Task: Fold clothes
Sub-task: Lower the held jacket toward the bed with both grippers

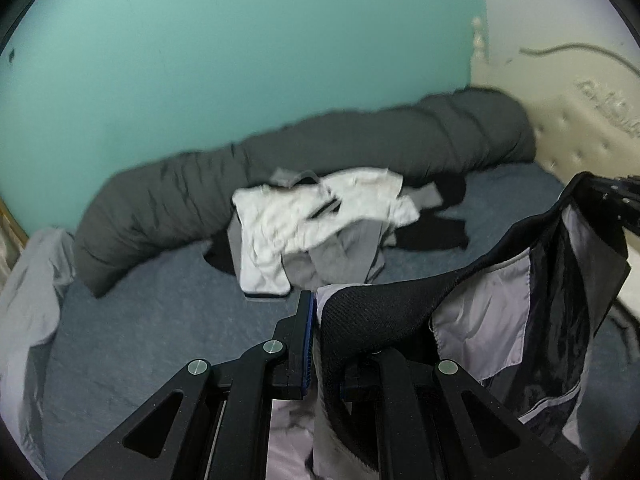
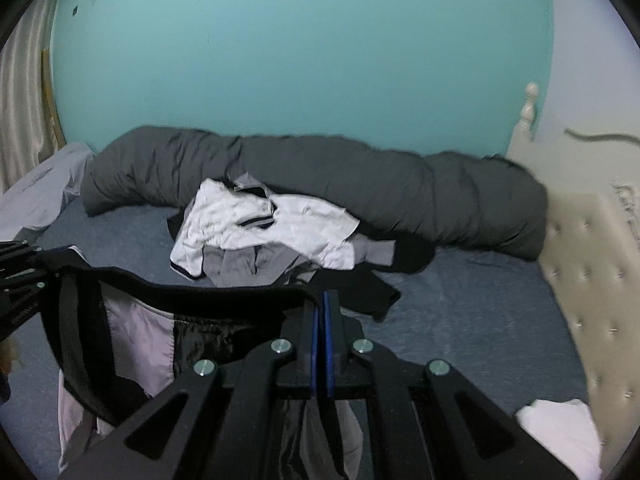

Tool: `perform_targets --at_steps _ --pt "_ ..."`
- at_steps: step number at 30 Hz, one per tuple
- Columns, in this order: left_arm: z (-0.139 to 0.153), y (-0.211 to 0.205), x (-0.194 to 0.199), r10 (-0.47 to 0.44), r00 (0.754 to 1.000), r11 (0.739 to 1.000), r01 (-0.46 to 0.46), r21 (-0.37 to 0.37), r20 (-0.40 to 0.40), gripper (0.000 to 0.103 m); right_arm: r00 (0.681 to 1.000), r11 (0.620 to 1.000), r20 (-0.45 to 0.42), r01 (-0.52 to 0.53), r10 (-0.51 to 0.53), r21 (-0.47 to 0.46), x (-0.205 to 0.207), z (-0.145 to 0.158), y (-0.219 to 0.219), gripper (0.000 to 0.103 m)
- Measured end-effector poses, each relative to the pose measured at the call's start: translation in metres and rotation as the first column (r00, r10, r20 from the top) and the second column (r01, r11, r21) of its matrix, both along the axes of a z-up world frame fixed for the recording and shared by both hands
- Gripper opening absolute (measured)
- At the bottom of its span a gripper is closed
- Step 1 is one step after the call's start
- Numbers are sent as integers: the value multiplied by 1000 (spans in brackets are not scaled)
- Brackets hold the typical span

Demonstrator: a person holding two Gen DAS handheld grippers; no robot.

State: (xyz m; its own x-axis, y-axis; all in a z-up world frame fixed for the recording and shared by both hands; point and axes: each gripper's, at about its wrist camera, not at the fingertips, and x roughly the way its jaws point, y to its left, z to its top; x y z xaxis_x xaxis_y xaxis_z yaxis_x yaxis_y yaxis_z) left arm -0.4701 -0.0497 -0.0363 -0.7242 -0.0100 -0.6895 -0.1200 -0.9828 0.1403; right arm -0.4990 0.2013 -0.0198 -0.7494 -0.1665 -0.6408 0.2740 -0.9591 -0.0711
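Observation:
A black and pale lilac garment (image 1: 500, 312) with a black ribbed waistband hangs stretched between my two grippers above the bed. My left gripper (image 1: 320, 320) is shut on one end of the waistband. My right gripper (image 2: 321, 312) is shut on the other end, and the same garment (image 2: 136, 332) drapes down to its left. Each gripper shows at the edge of the other's view: the right gripper (image 1: 616, 196) and the left gripper (image 2: 20, 276). A heap of white, grey and black clothes (image 1: 320, 220) (image 2: 260, 232) lies further back on the bed.
The bed has a blue-grey sheet (image 1: 160, 320) (image 2: 460, 312). A rolled dark grey duvet (image 1: 320, 148) (image 2: 320, 176) lies along the teal wall. A cream tufted headboard (image 2: 580, 280) stands at right. A pale cloth (image 1: 28, 288) lies at left, a white item (image 2: 560, 432) near right.

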Motion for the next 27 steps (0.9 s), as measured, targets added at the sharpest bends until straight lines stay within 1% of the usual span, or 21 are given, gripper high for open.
perform_targets --at_steps 1,5,7,15,19,21,22,23,24,25,27 --pt "-15 -2 -10 4 1000 1000 -4 3 15 9 1000 1000 11 0 0 4 -9 -10 -2 2" --pt "-68 -5 -45 10 997 1000 -10 -1 72 9 997 1000 75 4 -3 -5 -48 -68 -6 2" --pt "-93 -5 -61 13 995 1000 -12 -7 97 9 995 1000 101 2 0 -12 -62 -91 -8 2" --pt "-175 -6 -114 44 983 999 -40 -26 178 9 986 1000 166 0 1 -5 -108 -165 -17 2" --pt "-210 -9 -133 65 972 997 -70 14 225 11 980 1000 198 0 0 -1 -130 -201 -22 3" --pt "-224 -9 -138 72 967 996 -83 37 243 17 977 1000 213 11 -12 2 -134 -214 -22 4" --pt "-231 -9 -139 74 965 995 -89 52 252 27 976 1000 217 18 -16 -6 -134 -218 -21 8" --pt "-236 -10 -140 78 963 993 -97 63 257 43 975 1000 222 24 -21 -14 -135 -222 -20 13" --pt "-240 -11 -140 82 963 992 -105 76 258 52 974 999 224 30 -24 -23 -135 -226 -18 30" --pt "-242 -13 -139 80 963 990 -108 95 256 62 976 999 216 31 -22 -39 -133 -225 -16 44" --pt "-241 -15 -134 78 967 988 -108 114 241 64 980 997 200 32 -17 -73 -128 -225 -12 51"
